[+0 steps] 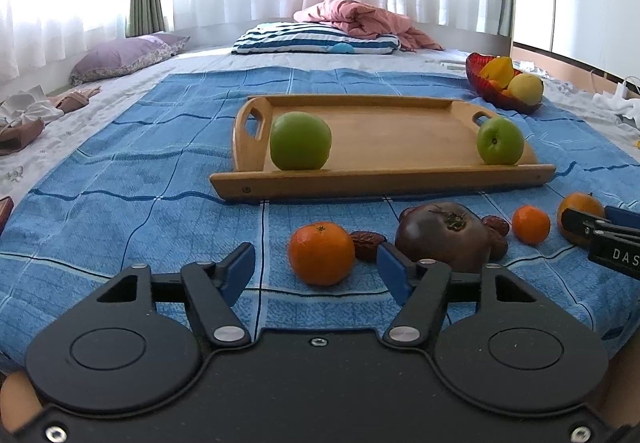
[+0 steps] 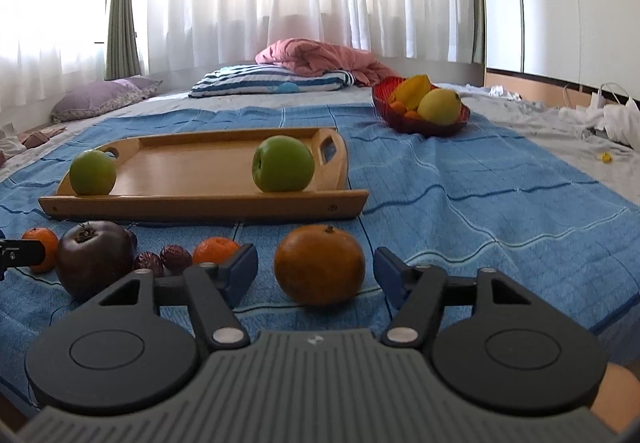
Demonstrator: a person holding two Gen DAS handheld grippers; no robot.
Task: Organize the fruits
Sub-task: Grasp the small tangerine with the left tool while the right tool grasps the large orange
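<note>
My left gripper (image 1: 316, 272) is open low over the blue blanket, with a small mandarin (image 1: 322, 253) between its blue pads and a gap on each side. My right gripper (image 2: 316, 273) is open too, straddling a larger, darker orange (image 2: 320, 263) without touching it. Between the two lie a dark brown fruit (image 1: 444, 235), several dried dates (image 1: 366, 243) and another mandarin (image 1: 531, 224). Behind them a wooden tray (image 1: 380, 183) carries two green apples (image 1: 300, 141) (image 1: 500, 141), one at each end.
A red bowl (image 2: 400, 123) with yellow and orange fruit stands at the back right of the blanket. A striped pillow (image 2: 272, 83) and a pink quilt (image 2: 320, 57) lie at the head of the bed. White clutter (image 2: 616, 119) and cables lie at the far right.
</note>
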